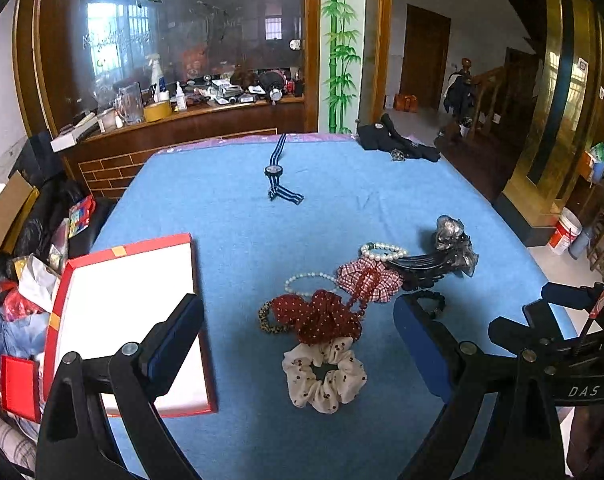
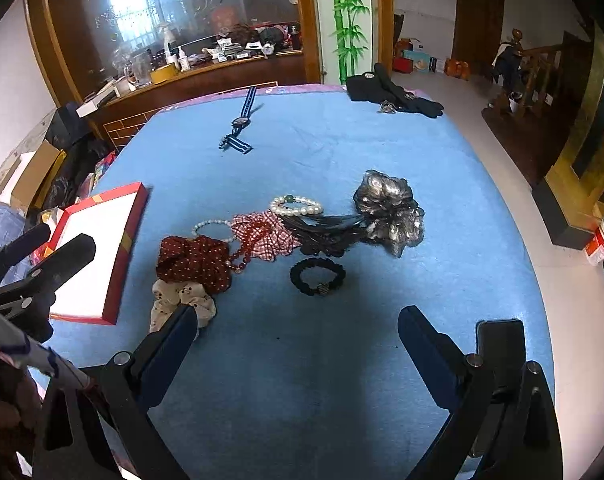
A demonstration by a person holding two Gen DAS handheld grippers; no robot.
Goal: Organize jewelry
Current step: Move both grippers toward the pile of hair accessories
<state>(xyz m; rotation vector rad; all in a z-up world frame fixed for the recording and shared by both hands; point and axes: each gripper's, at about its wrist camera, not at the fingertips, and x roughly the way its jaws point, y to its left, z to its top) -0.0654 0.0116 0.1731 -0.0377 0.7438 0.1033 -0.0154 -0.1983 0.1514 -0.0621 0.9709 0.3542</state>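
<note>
A pile of hair ties and jewelry lies on the blue table. A cream scrunchie [image 1: 324,376] [image 2: 182,300] lies nearest, then a red dotted scrunchie [image 1: 321,314] [image 2: 196,260], a checked scrunchie [image 1: 369,276] [image 2: 268,234], a pearl bracelet [image 1: 383,251] [image 2: 296,205], a black hair tie [image 2: 317,276] and a grey flower comb [image 1: 453,242] [image 2: 389,210]. A red-rimmed box [image 1: 122,320] [image 2: 98,248] with a white inside lies at the left. My left gripper [image 1: 300,336] is open and empty above the scrunchies. My right gripper [image 2: 298,334] is open and empty, near the black tie.
A striped-strap watch [image 1: 276,170] [image 2: 238,124] lies further back on the table. Black cloth [image 1: 397,142] [image 2: 389,92] sits at the far right corner. A black phone [image 2: 499,344] lies by my right finger. Bags and boxes crowd the floor at the left.
</note>
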